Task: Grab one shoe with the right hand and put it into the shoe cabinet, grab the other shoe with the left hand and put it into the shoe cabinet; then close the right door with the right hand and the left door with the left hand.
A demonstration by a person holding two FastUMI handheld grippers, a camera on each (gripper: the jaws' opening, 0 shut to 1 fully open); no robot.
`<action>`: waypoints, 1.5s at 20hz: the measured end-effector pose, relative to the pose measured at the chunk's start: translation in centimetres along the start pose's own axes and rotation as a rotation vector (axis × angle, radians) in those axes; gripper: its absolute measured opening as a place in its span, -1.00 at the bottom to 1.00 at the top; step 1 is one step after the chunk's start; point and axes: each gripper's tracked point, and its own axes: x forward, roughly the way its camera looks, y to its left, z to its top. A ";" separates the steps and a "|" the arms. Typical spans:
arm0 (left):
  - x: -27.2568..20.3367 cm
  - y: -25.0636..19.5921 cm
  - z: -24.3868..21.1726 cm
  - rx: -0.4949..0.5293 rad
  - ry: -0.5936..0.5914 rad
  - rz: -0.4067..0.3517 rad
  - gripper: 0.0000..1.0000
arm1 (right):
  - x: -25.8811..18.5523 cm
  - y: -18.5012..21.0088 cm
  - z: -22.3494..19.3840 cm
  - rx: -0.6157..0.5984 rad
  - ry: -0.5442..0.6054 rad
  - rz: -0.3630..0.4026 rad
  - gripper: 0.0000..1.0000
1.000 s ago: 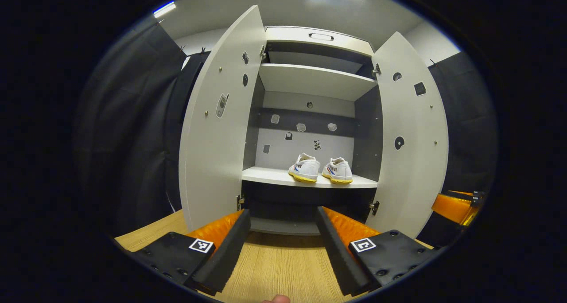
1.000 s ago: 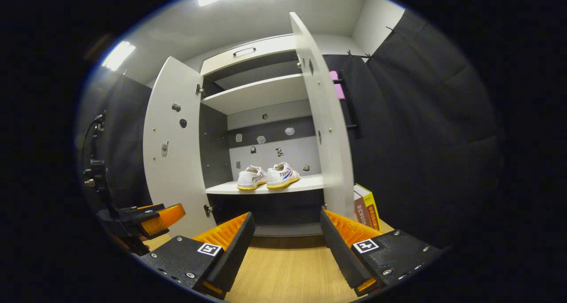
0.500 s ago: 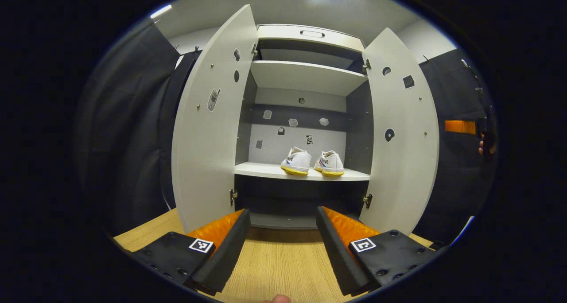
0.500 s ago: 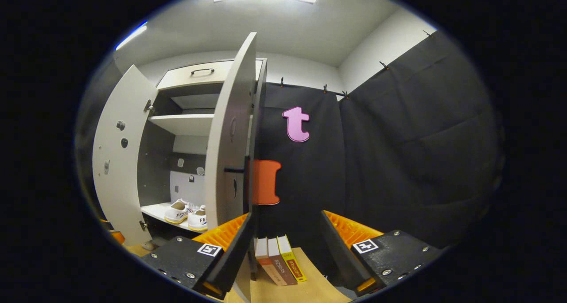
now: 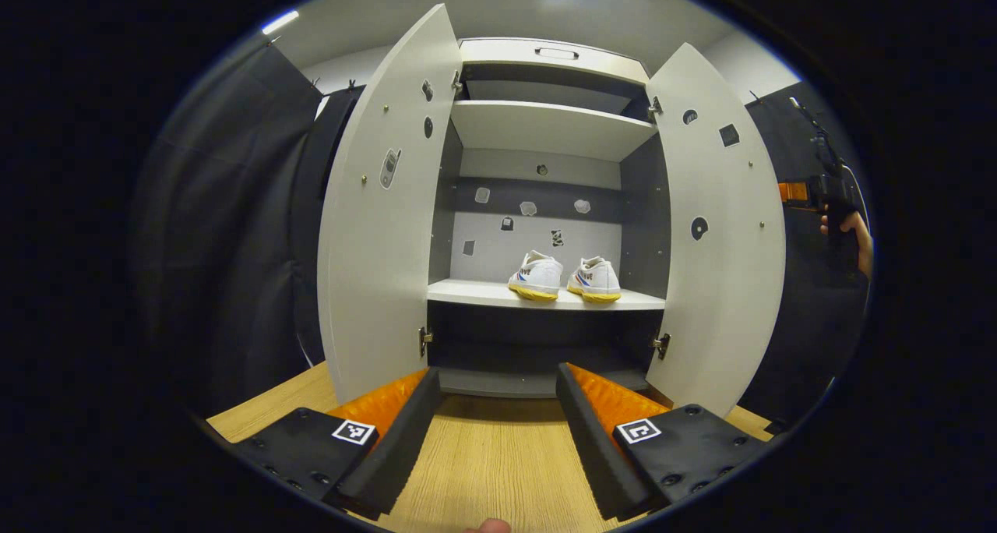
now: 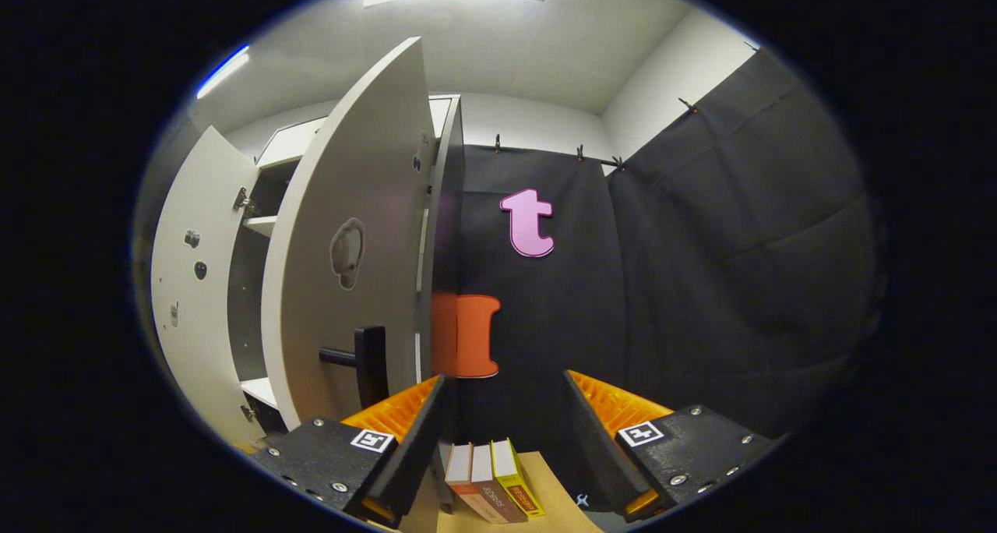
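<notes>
Shoe cabinet [image 5: 545, 128] is standing on the wooden floor [image 5: 483, 463] with both doors swung wide; two white shoes [image 5: 565, 277] are sitting side by side on its middle shelf, heels facing outward, toes pointing inward. Left gripper [image 5: 492, 432] and right gripper [image 6: 498, 439] are both gaping, holding nothing.

Two shoes [image 5: 565, 277] on cabinet shelf [image 5: 475, 292]
</notes>
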 end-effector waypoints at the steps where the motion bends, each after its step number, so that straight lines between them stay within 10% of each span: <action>1: 0.1 0.0 -0.1 0.001 0.004 0.000 0.94 | 0.0 0.3 0.1 -0.015 -0.004 0.006 0.78; 24: 0.6 6.7 -1.1 0.023 0.029 0.064 0.94 | 4.0 21.6 -2.9 0.036 0.038 0.285 0.80; 30: 0.6 9.0 -1.5 0.013 0.037 0.116 0.94 | 6.3 23.9 -2.8 0.030 0.038 0.254 0.73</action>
